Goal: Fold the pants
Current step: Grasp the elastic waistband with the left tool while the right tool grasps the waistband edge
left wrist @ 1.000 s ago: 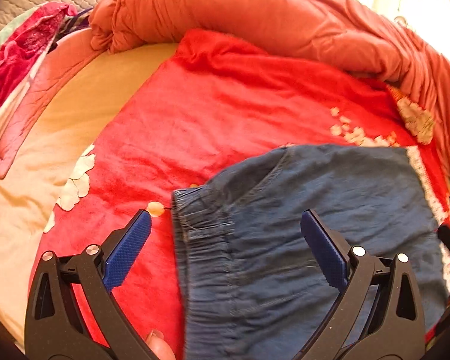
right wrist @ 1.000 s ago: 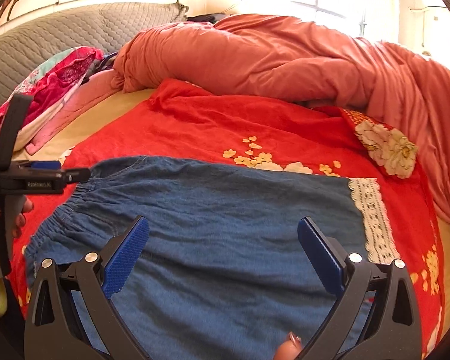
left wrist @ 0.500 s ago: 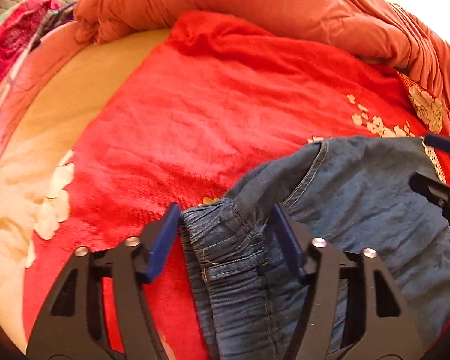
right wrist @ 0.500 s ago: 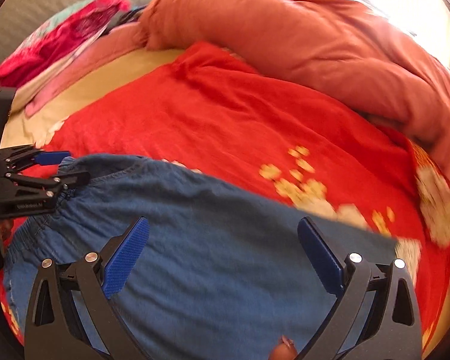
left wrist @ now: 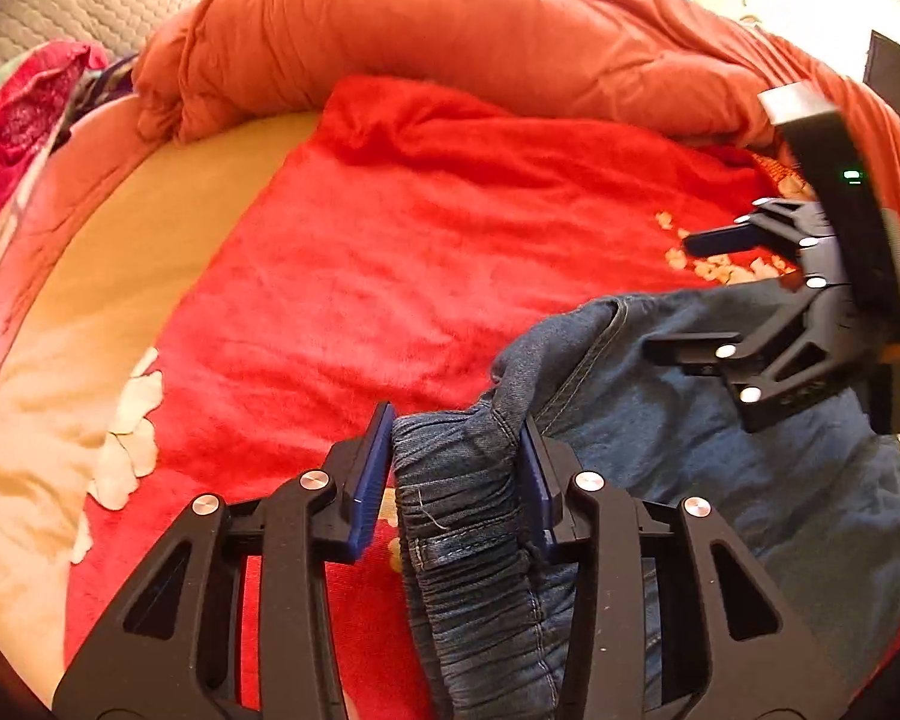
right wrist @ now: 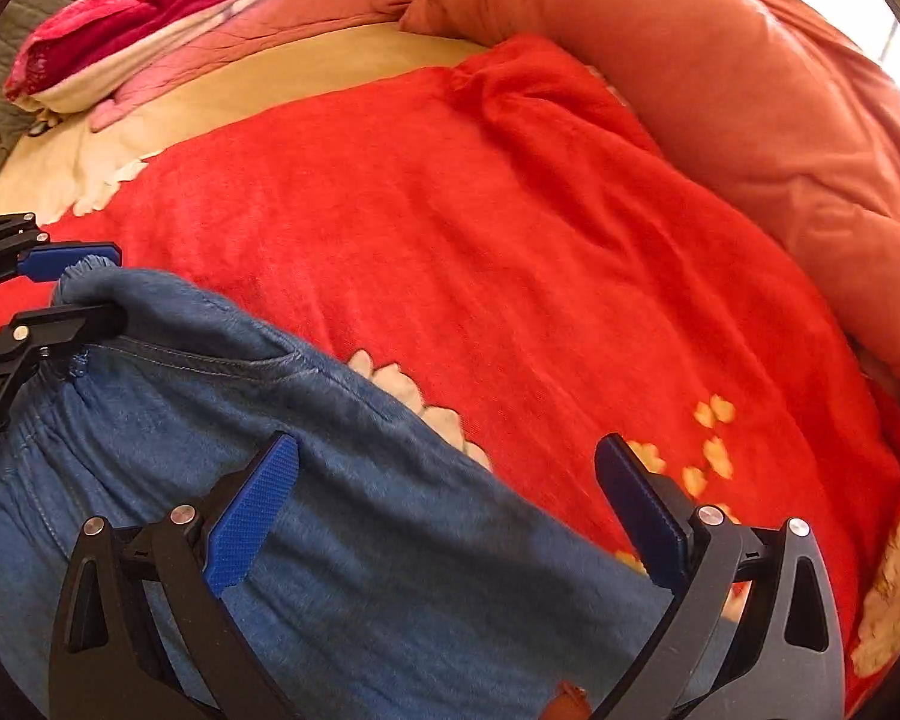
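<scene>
Denim pants [left wrist: 720, 480] lying on red blanket [left wrist: 420, 252], left claw [left wrist: 456, 468] just closing, pads apparently gripping bunched waistband [left wrist: 462, 480], right claw [right wrist: 450, 498] spread wide above pant fabric, grasping nothing.

A: Any room around the left claw [left wrist: 456, 468]?

B: Yeah, the red blanket [left wrist: 390, 276] ahead and to its left is flat and bare. Past that, the bunched orange duvet [left wrist: 450, 42] walls it off. Off to its right, the other claw [left wrist: 714, 294] hangs in the way.
</scene>
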`<state>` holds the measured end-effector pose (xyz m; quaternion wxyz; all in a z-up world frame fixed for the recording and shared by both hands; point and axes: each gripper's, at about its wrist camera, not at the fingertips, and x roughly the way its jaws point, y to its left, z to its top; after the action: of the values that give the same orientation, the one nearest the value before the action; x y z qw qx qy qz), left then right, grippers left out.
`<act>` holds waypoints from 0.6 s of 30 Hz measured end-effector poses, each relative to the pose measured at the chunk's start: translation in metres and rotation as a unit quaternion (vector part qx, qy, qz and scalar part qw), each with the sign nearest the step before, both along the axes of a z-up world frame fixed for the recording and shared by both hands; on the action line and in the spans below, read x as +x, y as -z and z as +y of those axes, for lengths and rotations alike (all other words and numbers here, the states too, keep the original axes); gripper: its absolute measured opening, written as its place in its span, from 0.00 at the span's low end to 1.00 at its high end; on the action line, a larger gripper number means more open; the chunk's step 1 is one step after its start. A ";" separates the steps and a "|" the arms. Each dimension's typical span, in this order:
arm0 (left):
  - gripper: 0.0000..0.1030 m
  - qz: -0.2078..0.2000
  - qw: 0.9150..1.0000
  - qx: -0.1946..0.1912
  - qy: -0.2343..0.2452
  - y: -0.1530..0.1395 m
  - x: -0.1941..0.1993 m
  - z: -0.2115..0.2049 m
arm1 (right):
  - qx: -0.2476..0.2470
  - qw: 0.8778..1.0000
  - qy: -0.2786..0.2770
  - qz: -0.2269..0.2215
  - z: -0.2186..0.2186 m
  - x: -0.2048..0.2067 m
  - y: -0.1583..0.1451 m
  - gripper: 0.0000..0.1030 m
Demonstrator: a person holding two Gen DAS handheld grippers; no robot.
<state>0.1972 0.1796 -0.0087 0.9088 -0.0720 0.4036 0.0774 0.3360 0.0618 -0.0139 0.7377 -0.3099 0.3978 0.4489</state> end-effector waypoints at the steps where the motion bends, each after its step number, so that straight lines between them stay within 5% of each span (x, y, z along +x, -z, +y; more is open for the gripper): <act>1: 0.30 -0.001 1.000 0.003 0.000 -0.001 -0.001 0.000 | 0.003 1.000 -0.005 -0.002 0.002 0.000 0.000 0.96; 6: 0.30 -0.021 1.000 0.008 0.006 -0.008 -0.009 -0.002 | 0.012 0.999 -0.042 0.007 0.013 0.001 0.010 0.93; 10: 0.30 -0.013 1.000 0.023 0.009 -0.002 -0.009 -0.004 | 0.026 0.996 -0.074 0.034 0.018 -0.004 0.017 0.40; 13: 0.30 -0.008 1.000 0.021 0.002 0.001 -0.009 0.002 | 0.047 0.995 -0.082 0.020 0.012 -0.022 0.009 0.16; 18: 0.30 -0.018 1.000 0.021 0.005 -0.004 -0.014 0.004 | 0.079 0.996 -0.044 -0.005 -0.001 -0.039 -0.010 0.11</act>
<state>0.1830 0.1839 -0.0049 0.9177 -0.0525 0.3858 0.0797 0.2968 0.0606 -0.0041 0.7414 -0.2703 0.3430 0.5095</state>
